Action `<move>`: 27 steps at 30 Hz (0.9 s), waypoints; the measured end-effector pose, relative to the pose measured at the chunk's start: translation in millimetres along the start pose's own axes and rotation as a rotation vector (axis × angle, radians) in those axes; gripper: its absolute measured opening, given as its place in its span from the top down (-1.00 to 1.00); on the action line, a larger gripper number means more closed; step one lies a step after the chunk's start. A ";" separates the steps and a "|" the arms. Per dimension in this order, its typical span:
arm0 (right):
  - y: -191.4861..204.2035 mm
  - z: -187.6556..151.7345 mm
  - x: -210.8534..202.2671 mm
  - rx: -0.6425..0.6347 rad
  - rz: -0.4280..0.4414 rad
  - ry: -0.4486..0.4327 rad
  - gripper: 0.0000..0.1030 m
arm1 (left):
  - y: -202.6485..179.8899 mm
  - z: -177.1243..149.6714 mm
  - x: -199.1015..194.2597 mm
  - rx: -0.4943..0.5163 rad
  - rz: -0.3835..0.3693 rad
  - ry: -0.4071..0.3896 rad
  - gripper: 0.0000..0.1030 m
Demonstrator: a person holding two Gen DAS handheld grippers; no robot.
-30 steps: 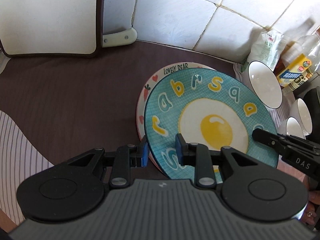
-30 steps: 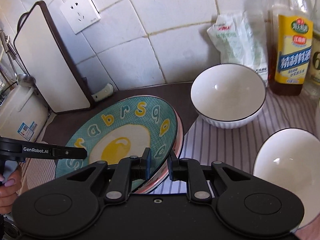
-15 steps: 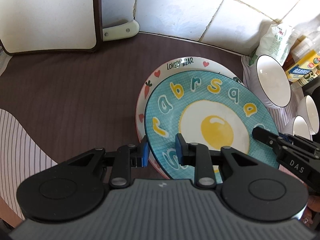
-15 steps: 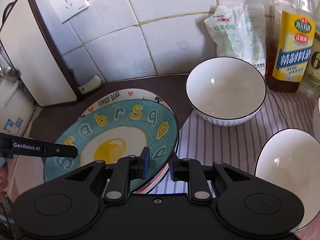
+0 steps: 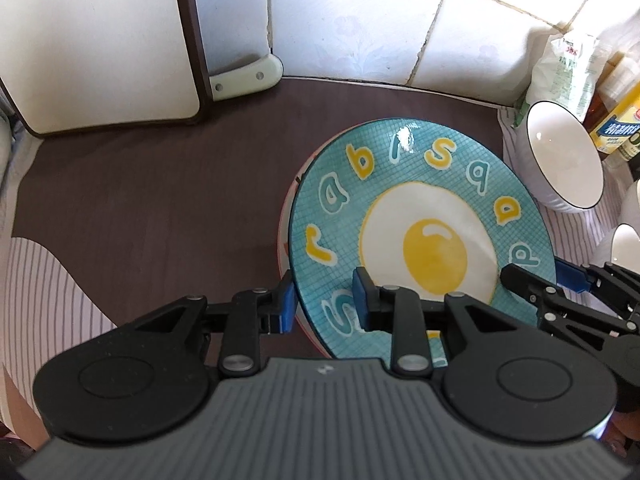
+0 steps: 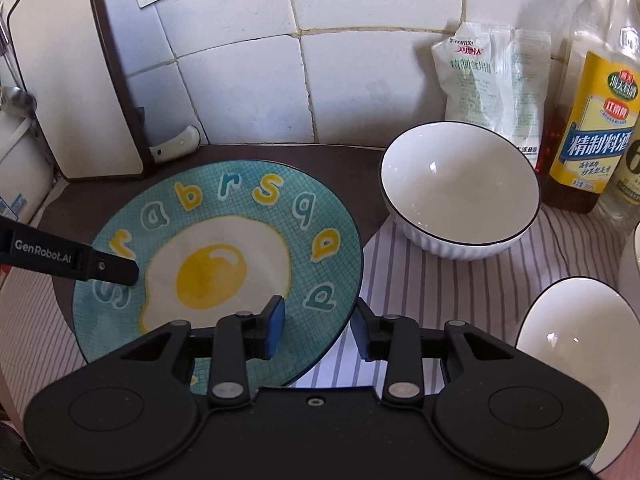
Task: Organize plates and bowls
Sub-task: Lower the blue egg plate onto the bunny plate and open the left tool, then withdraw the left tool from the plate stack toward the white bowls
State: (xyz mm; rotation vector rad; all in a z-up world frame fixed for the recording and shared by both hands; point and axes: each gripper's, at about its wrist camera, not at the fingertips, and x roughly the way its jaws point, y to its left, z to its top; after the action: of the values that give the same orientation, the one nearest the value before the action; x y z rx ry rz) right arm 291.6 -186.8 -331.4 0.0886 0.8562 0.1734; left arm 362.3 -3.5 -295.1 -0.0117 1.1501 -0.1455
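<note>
A blue plate with a fried-egg picture and letters [image 5: 420, 216] [image 6: 224, 240] lies on top of a white plate with a red rim [image 5: 285, 216] on the dark mat. My left gripper [image 5: 323, 304] is open, its jaws standing either side of the blue plate's near-left rim. My right gripper [image 6: 318, 332] is open, its jaws standing either side of the plate's right rim; it also shows in the left wrist view [image 5: 536, 280]. A white bowl with a dark rim [image 6: 460, 196] [image 5: 560, 160] stands to the right. A second white bowl [image 6: 576, 352] is nearer right.
A white cutting board [image 5: 92, 40] [image 6: 68, 92] leans on the tiled wall at the back left, a knife handle [image 5: 248, 76] beside it. A salt bag [image 6: 492, 80] and bottles [image 6: 592, 112] stand at the back right. A striped cloth [image 6: 460, 292] covers the right side.
The blue plate has come down onto the white plate and now covers it almost fully. Both grippers have opened from their grip on its rim.
</note>
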 end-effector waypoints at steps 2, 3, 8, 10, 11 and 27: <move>2.7 -0.6 0.8 -0.012 -0.020 -0.001 0.20 | -4.3 -0.9 -1.2 0.016 0.032 -0.013 0.42; 6.0 -0.9 2.1 -0.022 -0.031 -0.002 0.20 | -8.3 -2.0 -0.4 0.036 0.075 -0.012 0.41; 13.9 -4.6 7.1 -0.049 -0.079 -0.014 0.21 | -20.8 -11.0 3.0 0.106 0.137 -0.029 0.38; 13.1 -5.7 6.5 -0.044 -0.078 -0.016 0.21 | -20.6 -13.0 1.9 0.102 0.140 -0.028 0.38; 12.7 -5.6 5.7 -0.039 -0.076 -0.010 0.21 | -20.2 -13.6 0.8 0.092 0.134 -0.023 0.38; 18.8 5.1 -88.4 0.012 -0.060 0.018 0.12 | -26.4 -35.3 -81.4 0.061 0.033 -0.038 -0.31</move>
State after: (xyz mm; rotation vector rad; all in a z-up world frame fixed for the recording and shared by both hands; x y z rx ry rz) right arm 236.5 -184.9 -259.6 0.0728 0.8769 0.1128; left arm 294.7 -17.5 -233.4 0.0580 1.1065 -0.1507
